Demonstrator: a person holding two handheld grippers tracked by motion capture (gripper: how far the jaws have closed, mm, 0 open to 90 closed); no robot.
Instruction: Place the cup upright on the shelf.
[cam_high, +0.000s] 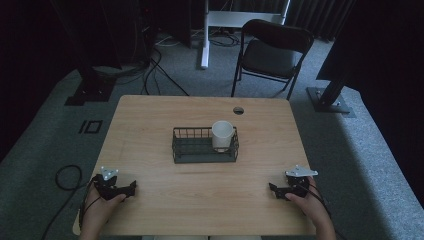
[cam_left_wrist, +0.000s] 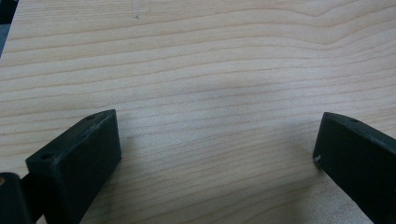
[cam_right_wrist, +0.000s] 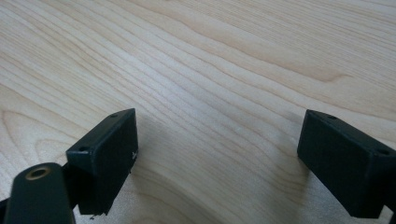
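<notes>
At the worktop's (cam_high: 150, 115) near corners we rest the left tool (cam_high: 131, 188) and right tool (cam_high: 273, 188), jaws apart, empty; a white cup (cam_high: 222, 135) already stands in the wire basket (cam_high: 180, 150) mid-worktop.

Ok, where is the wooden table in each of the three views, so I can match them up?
High view: the table sits centre frame, carrying the wire basket with the white cup.
Left gripper view: its grain runs behind the open left gripper.
Right gripper view: its grain runs behind the open right gripper.
Shared landmark: the pale wood grain itself.
</notes>
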